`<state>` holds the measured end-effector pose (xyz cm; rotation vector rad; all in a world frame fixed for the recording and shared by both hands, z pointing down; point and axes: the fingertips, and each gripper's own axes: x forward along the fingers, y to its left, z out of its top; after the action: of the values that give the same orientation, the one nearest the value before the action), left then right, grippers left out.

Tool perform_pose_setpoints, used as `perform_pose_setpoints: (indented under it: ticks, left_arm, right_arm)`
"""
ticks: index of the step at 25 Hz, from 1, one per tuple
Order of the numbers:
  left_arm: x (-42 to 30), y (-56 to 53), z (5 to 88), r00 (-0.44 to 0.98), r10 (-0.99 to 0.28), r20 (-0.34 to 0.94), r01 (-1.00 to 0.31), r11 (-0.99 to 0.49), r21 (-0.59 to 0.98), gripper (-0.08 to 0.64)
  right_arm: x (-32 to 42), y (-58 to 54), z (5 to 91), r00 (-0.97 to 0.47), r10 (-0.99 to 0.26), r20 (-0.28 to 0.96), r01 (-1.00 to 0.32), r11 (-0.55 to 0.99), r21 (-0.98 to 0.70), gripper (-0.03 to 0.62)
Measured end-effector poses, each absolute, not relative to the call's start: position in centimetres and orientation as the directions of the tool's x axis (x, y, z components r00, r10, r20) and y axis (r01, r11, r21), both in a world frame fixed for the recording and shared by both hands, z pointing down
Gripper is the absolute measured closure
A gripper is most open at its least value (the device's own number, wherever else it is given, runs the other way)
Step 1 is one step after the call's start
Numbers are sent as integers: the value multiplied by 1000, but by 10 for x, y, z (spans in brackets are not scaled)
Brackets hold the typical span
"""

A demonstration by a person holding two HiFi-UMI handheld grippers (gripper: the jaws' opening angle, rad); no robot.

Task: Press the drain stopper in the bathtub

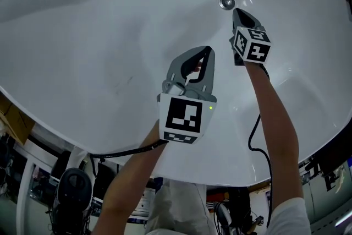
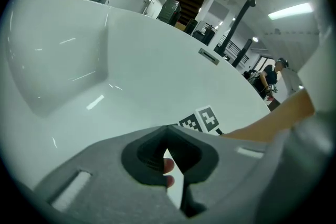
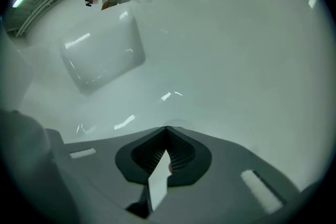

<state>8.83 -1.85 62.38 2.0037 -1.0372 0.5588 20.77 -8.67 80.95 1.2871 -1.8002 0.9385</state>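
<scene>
Both pairs of jaws are clenched on nothing, and your right gripper [image 1: 237,10] points its tip just beside the drain stopper [image 1: 226,1] on the bathtub [image 1: 110,36] floor, not on it, so the press looks undone, while your left gripper [image 1: 204,53] hangs back.

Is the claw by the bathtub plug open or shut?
Shut. The right gripper shows its jaws meeting at the tips, nothing between them, beside the drain stopper.

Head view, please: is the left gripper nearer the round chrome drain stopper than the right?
No, the right gripper's tip is beside the round chrome drain stopper; the left gripper is farther back.
</scene>
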Motion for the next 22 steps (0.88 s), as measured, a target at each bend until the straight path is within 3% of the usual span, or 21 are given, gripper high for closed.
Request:
perform_pose_setpoints:
  ticks: [22]
  left_arm:
    - [93, -42, 672, 574, -480, 663, -819, -358, 449, 561]
  right_arm:
    - [209, -92, 921, -204, -297, 933, -970, 188, -152, 588]
